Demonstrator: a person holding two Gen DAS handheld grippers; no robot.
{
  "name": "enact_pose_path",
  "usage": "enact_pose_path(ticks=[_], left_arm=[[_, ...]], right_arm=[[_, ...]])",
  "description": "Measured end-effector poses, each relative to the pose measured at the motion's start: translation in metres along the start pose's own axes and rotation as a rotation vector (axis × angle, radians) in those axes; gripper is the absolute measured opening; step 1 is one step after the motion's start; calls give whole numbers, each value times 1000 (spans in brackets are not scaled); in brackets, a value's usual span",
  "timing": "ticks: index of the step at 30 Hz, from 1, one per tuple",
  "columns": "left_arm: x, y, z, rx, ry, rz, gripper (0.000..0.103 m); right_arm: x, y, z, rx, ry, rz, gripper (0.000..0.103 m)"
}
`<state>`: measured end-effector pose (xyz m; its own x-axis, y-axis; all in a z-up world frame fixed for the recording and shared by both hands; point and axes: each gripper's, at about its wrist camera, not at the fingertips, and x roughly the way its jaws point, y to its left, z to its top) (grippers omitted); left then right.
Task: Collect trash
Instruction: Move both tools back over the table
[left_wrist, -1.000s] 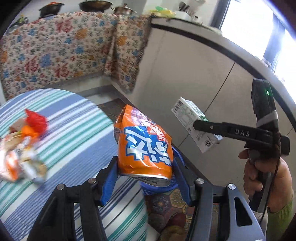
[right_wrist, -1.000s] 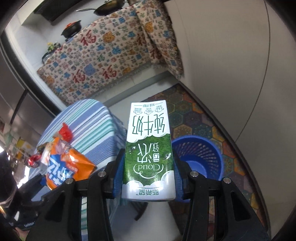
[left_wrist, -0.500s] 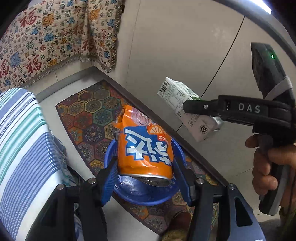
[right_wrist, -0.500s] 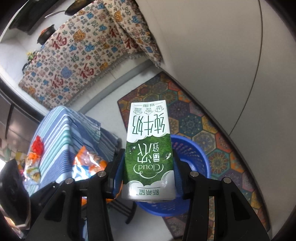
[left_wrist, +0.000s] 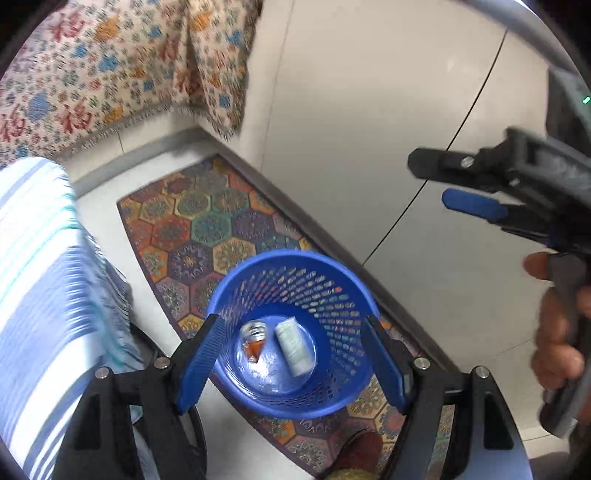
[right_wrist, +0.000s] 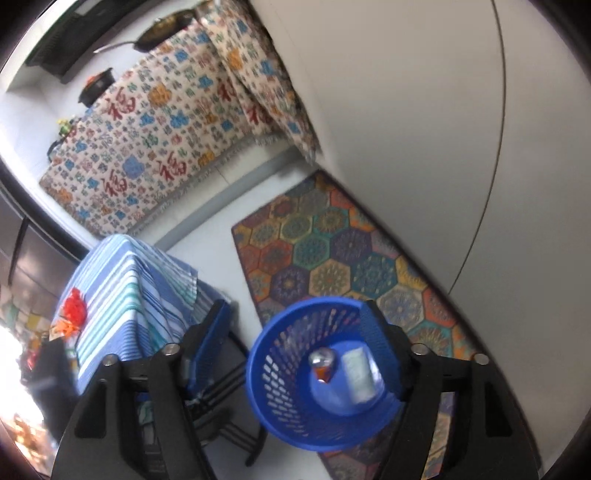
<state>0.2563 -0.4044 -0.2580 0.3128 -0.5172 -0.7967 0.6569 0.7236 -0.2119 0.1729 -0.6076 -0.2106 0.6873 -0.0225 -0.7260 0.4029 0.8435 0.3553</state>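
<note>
A blue mesh waste basket (left_wrist: 334, 273) (right_wrist: 266, 373) stands on the patterned rug below both grippers. At its bottom lie the crushed orange can (left_wrist: 254, 338) (right_wrist: 323, 365) and the milk carton (left_wrist: 293, 345) (right_wrist: 356, 374). My left gripper (left_wrist: 291, 362) hangs above the basket, its jaws opening with nothing between them. My right gripper (right_wrist: 295, 350) also hangs over the basket, jaws opening and empty; it shows in the left wrist view (left_wrist: 458, 184), held by a hand (left_wrist: 557, 332).
A table with a blue striped cloth (left_wrist: 40, 280) (right_wrist: 122, 299) stands left of the basket, with red and orange wrappers (right_wrist: 72, 308) on it. A grey cabinet wall (left_wrist: 369, 129) runs behind the hexagon-patterned rug (left_wrist: 207, 229). A floral cloth (right_wrist: 159, 125) hangs further back.
Both grippers let go: the orange can left the left jaws and the milk carton left the right jaws, and both now lie in the basket. Both jaws spread wider.
</note>
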Motion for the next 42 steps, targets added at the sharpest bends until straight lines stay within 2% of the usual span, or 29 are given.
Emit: enact_pose_path(ticks=[2, 6, 9, 14, 17, 21, 24, 26, 31, 33, 39, 42], left_arm=[[-31, 3, -8, -9, -49, 1, 77], [-93, 14, -32, -30, -117, 25, 77], [-132, 33, -57, -54, -132, 80, 77], [-180, 85, -104, -123, -133, 220, 77], [-199, 124, -131, -181, -123, 302, 77], [-223, 180, -161, -270, -116, 403, 77], [-234, 218, -177, -317, -109, 463, 77], [-242, 240, -187, -345, -108, 494, 77], [-247, 282, -199, -389, -96, 510, 77], [-250, 289, -202, -371, -102, 519, 82], [-253, 293, -193, -368, -110, 499, 82], [-260, 292, -188, -359, -164, 465, 82]], right_arm=[[-11, 13, 0, -38, -46, -20, 90], [-36, 48, -4, -137, -120, -17, 92], [-50, 80, -12, -195, -158, 9, 94], [-59, 153, -39, -333, -179, 75, 97], [-51, 202, -62, -425, -146, 131, 97], [-25, 263, -106, -506, -36, 198, 97], [-6, 300, -143, -578, 59, 204, 96], [4, 320, -164, -635, 90, 194, 96], [26, 347, -192, -700, 132, 152, 96], [36, 350, -192, -700, 146, 138, 96], [46, 355, -194, -708, 166, 137, 96], [43, 359, -195, -716, 151, 143, 96]])
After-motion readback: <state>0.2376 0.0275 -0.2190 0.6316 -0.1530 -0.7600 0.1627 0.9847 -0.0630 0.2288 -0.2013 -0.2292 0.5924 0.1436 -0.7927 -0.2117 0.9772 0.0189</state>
